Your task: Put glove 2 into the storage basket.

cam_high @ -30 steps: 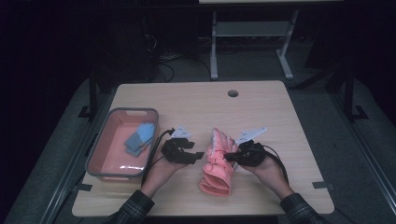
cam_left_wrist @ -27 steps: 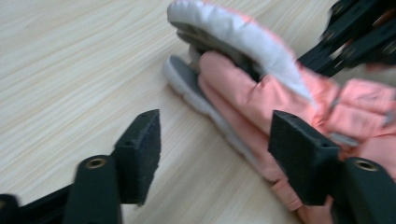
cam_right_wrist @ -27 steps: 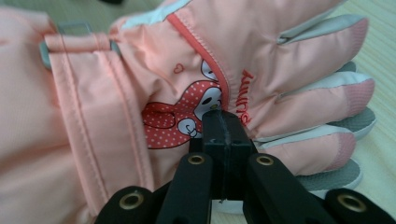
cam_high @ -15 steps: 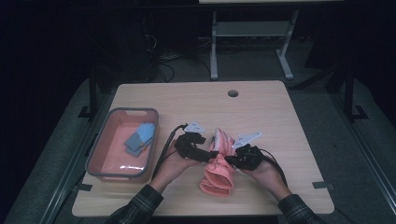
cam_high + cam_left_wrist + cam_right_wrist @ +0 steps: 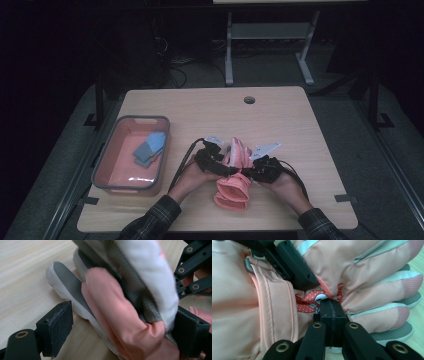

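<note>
Near 6 o'clock on the counter (image 5: 300, 120) we've got the pink gloves (image 5: 234, 187) stacked. Right tongs (image 5: 331, 308) pinched tight at the top glove's back; left tongs (image 5: 120, 327) wide round the fingers. Prob. mid-fold/pairing; next we'd close left, then tray (image 5: 107, 170) at 9.

Gloves (image 5: 234, 180): salmon pink, pale mint finger stripes, grey textured palms edged white, red white-dotted bow print by the black right gripper (image 5: 331, 315). Left of gloves: pink tray (image 5: 112, 152), grey rim, blue cloths (image 5: 149, 149). Table (image 5: 280, 115) light wood.
</note>
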### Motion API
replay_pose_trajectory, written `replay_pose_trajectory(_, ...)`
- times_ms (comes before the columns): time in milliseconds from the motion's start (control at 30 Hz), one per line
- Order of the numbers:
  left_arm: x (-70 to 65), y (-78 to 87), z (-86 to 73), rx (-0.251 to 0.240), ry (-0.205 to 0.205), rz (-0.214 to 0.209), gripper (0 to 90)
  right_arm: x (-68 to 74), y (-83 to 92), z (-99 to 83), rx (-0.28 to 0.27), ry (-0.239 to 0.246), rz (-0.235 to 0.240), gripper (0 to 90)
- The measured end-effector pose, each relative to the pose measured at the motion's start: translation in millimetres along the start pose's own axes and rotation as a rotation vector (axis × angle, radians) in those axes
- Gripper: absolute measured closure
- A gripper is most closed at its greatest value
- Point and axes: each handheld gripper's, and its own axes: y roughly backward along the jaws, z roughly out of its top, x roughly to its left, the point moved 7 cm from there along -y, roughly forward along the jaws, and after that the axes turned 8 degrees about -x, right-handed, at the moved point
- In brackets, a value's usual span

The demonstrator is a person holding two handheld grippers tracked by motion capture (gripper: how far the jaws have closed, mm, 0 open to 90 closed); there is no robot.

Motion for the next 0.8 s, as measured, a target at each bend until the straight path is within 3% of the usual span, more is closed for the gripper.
replay_pose_trajectory(133, 1.9, -5.1, -4.9, 0.007, 0.061, -0.044, 12.6, 0.2, -0.2, -1.3, 0.005, -0.005, 0.002, 90.0)
replay_pose_trajectory(300, -0.7, -7.0, -5.8, 0.014, 0.062, -0.076, 13.9, 0.2, -0.3, -1.7, 0.005, -0.002, 0.003, 90.0)
replay_pose_trajectory(467, -1.1, -4.2, -8.5, 0.047, 0.103, -0.173, 34.7, 0.4, -0.7, -2.9, -0.005, 0.009, 0.002, 90.0)
replay_pose_trajectory(633, -2.7, -1.0, -7.3, 0.052, 0.086, -0.188, 51.7, -0.5, 0.7, -3.0, -0.021, 0.009, 0.01, 89.4)
replay_pose_trajectory(700, -3.9, 0.6, -6.0, 0.057, 0.076, -0.181, 55.8, -1.7, 4.8, -2.2, -0.032, 0.002, 0.022, 84.1)
replay_pose_trajectory(800, -4.3, 2.6, -4.4, 0.064, 0.072, -0.178, 58.6, -3.5, 20.7, -0.9, -0.076, -0.021, 0.022, 68.2)
